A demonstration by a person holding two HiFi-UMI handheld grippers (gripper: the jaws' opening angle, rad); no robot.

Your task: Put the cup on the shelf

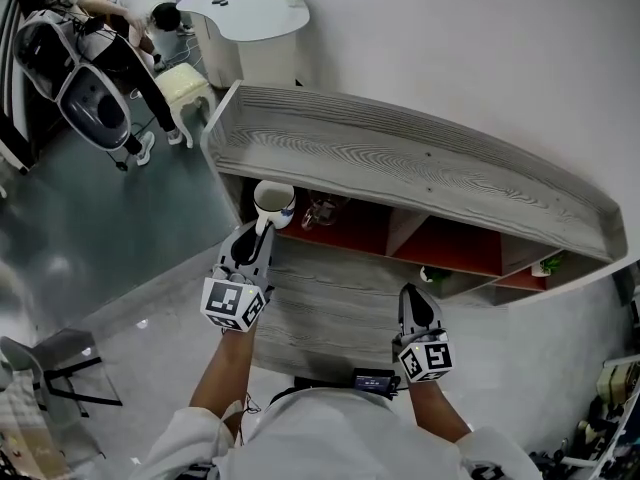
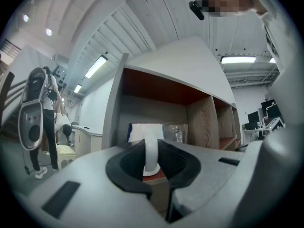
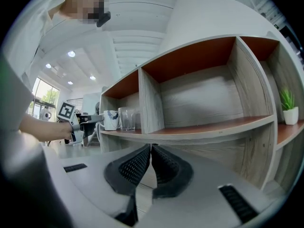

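Grey wood-grain boards with red-brown inner faces make up the shelf (image 1: pixel 400 158), which stands against a white wall and is split into open compartments. At the leftmost compartment the left gripper (image 1: pixel 264 226) points level into the opening, its jaws closed on the handle of the white cup (image 1: pixel 274 201); the left gripper view shows the white handle loop pinched between the two dark pads, with the cup body just past them. Seen from the right gripper view, the cup sits at the outer left end of that compartment with its base down at the level of the board, though whether it actually rests there cannot be told. A clear glass (image 3: pixel 127 118) stands in the same compartment, just beside the cup on its inner side. The right gripper (image 1: pixel 415 296) hangs lower and to the right, in front of the shelf and well apart from the cup, its ribbed pads brought together with nothing between them. A small green plant (image 3: pixel 287 106) in a white pot stands in a compartment at the far right. Behind the shelf, a person (image 1: pixel 120 28) bends over near a white table (image 1: pixel 250 13).
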